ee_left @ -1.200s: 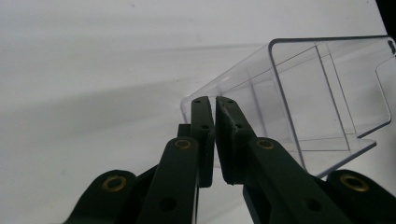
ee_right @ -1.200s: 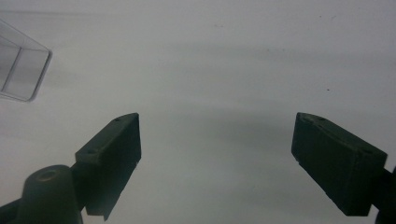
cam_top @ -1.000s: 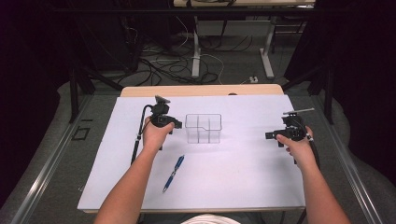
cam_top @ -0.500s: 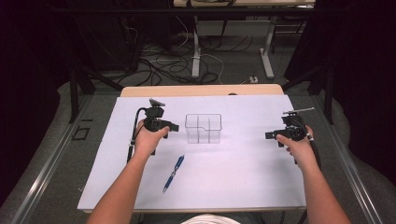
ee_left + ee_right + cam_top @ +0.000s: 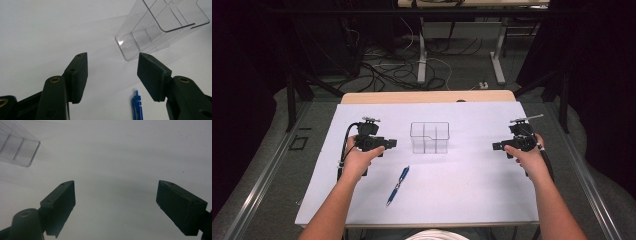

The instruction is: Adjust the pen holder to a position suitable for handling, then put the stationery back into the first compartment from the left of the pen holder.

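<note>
Left tool (image 5: 391,144): jaws spread with nothing between them, and they have just been opening. It hangs above the white table (image 5: 472,195), left of the clear box (image 5: 429,137) and pointing toward it (in the left gripper view the box's near bottom corner sits just beyond the jaw tips).

Pen (image 5: 398,185): blue, lying flat on the table, nearer the person than the left tool and slightly to its right. Its long axis runs on a diagonal, the far end leaning toward the box, the near end toward the front edge. In the left gripper view its top (image 5: 137,105) shows low between the jaws, so the tool would have to draw back and tip down to meet it.

Right tool (image 5: 496,146): jaws spread, empty, well right of the box and well apart from the pen. The left hand (image 5: 357,159) is clearly the nearer one.

Room: bare table all around the pen; box apart from it; front edge not close
</note>
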`<action>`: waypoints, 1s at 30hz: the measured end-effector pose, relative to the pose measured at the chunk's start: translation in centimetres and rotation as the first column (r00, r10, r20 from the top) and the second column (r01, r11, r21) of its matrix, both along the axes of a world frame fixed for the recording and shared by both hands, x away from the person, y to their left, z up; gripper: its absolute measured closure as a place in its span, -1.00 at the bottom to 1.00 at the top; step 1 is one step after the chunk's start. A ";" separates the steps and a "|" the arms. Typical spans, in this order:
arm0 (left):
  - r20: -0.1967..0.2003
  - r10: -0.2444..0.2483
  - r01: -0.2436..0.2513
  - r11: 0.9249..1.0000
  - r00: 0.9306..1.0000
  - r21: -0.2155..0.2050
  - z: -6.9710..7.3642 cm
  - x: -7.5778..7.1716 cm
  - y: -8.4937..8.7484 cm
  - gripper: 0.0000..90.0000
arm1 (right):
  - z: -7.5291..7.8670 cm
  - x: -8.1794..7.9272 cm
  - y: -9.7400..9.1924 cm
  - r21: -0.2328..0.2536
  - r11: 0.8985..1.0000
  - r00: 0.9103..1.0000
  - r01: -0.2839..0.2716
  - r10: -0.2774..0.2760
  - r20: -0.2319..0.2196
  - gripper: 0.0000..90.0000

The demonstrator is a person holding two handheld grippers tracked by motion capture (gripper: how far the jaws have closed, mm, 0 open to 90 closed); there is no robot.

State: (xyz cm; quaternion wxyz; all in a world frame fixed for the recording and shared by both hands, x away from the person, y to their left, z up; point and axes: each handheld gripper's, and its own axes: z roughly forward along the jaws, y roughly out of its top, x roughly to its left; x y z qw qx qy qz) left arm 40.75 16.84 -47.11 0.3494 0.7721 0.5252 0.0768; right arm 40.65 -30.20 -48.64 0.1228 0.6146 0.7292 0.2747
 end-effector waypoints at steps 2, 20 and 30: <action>0.012 0.011 -0.011 1.000 1.000 -0.004 0.2 -0.4 0.3 -0.08 | 0.0 0.0 0.1 -0.003 1.000 1.000 -0.004 0.004 -0.002 -0.66; -0.032 -0.001 0.001 1.000 0.999 0.011 -0.4 -3.2 1.8 -0.86 | 0.1 -0.5 1.2 -0.014 0.999 0.999 -0.048 0.048 0.006 -0.66; -0.003 -0.027 0.027 0.999 1.000 0.041 -0.4 -5.1 1.7 -0.90 | 0.3 -0.7 1.8 -0.039 0.997 0.997 -0.072 0.073 0.023 -0.66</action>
